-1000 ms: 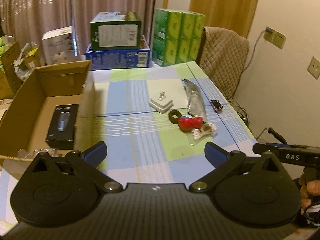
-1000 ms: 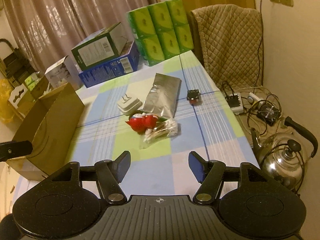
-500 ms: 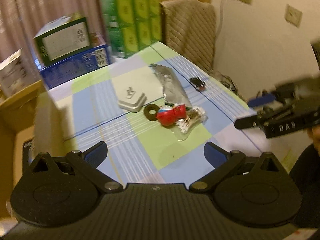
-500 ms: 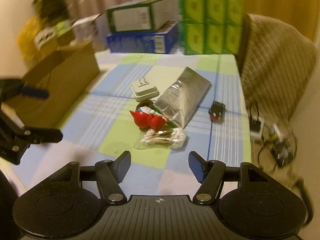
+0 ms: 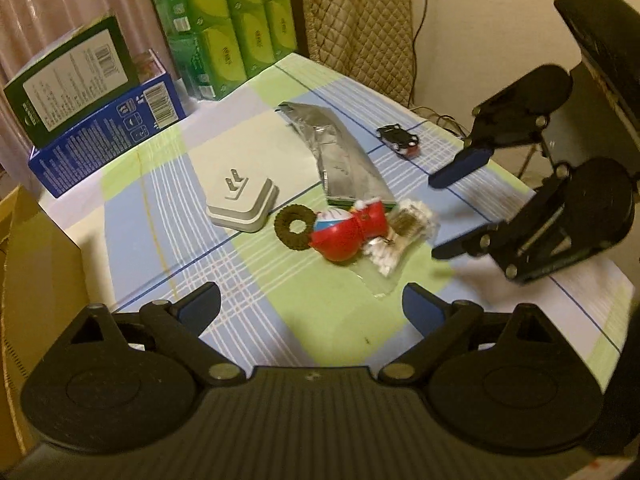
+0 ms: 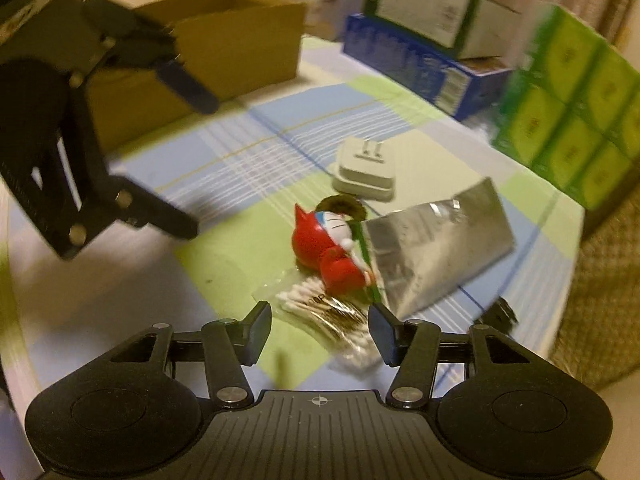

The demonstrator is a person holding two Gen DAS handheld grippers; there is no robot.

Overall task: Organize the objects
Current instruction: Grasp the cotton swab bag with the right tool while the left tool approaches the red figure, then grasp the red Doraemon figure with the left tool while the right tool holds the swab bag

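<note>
A small heap lies mid-table: a red toy figure (image 5: 347,231) (image 6: 326,248), a clear bag of cotton swabs (image 5: 400,236) (image 6: 324,312), a dark ring (image 5: 294,226), a white plug adapter (image 5: 242,202) (image 6: 366,170), a silver foil pouch (image 5: 344,156) (image 6: 436,240) and a small toy car (image 5: 400,142). My left gripper (image 5: 312,308) is open and empty, in front of the heap. My right gripper (image 6: 320,332) is open with the swab bag between its fingers; in the left wrist view it (image 5: 444,210) hovers just right of the bag.
An open cardboard box (image 6: 224,40) stands at the table's left side. Blue and green boxes (image 5: 92,112) and green tissue packs (image 5: 228,24) line the far edge. A quilted chair (image 5: 356,20) stands behind the table.
Both grippers have swung in toward the heap. The right gripper has dropped close over the swab bag, and the left now faces the heap from the near left.
</note>
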